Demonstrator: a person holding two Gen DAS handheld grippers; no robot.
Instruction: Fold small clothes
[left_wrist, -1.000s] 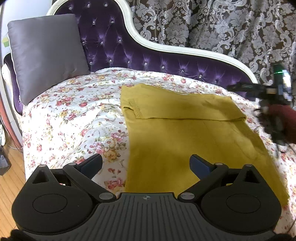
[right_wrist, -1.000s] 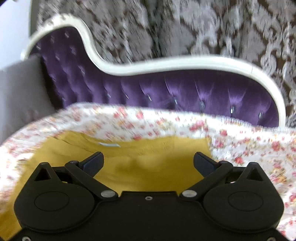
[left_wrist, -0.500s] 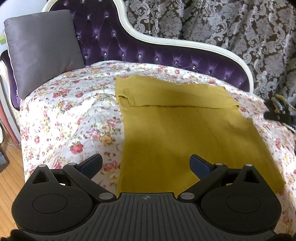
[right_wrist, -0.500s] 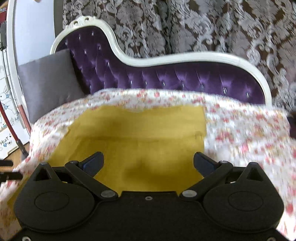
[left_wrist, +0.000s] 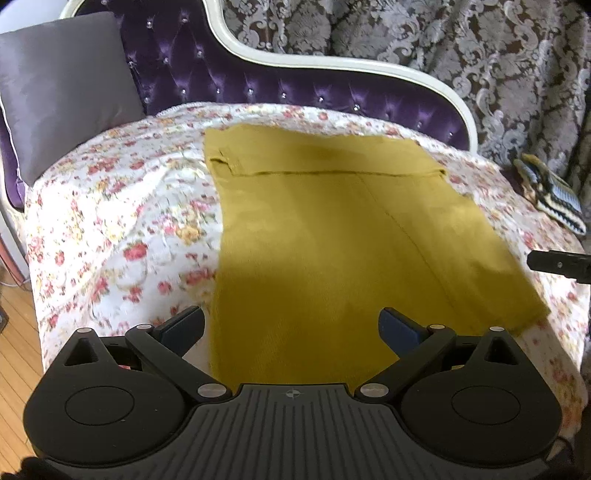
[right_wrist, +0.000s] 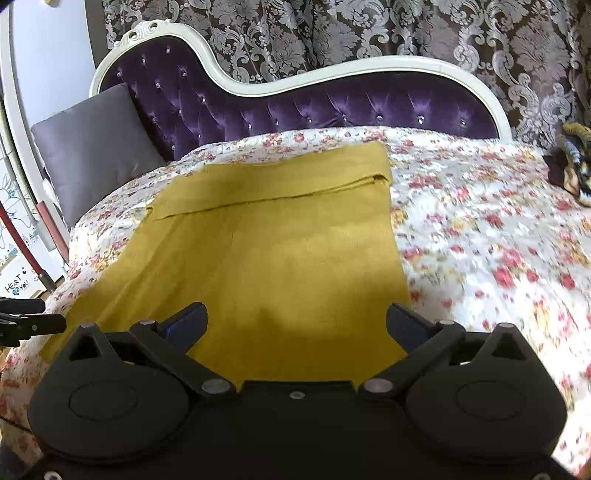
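Floral bedspread (left_wrist: 129, 229) motion-blurred under mustard garment (left_wrist: 332, 240).

1. I see a purple tufted chaise backrest (right_wrist: 332, 107) with a curved white frame.
2. A floral cover (right_wrist: 480, 229) drapes its seat.
3. A grey cushion (left_wrist: 62, 85) leans at the left end.
4. Damask curtains (right_wrist: 369, 33) hang behind.
5. Wooden floor (left_wrist: 14, 354) shows lower left.

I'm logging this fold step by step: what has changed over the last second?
Both tongs pulled back from the mustard garment: the right tongs, close over its far fold a second ago, now see the whole piece; the left tongs drew back slightly. Both remain open and empty. The garment lies unchanged on the floral bedspread.
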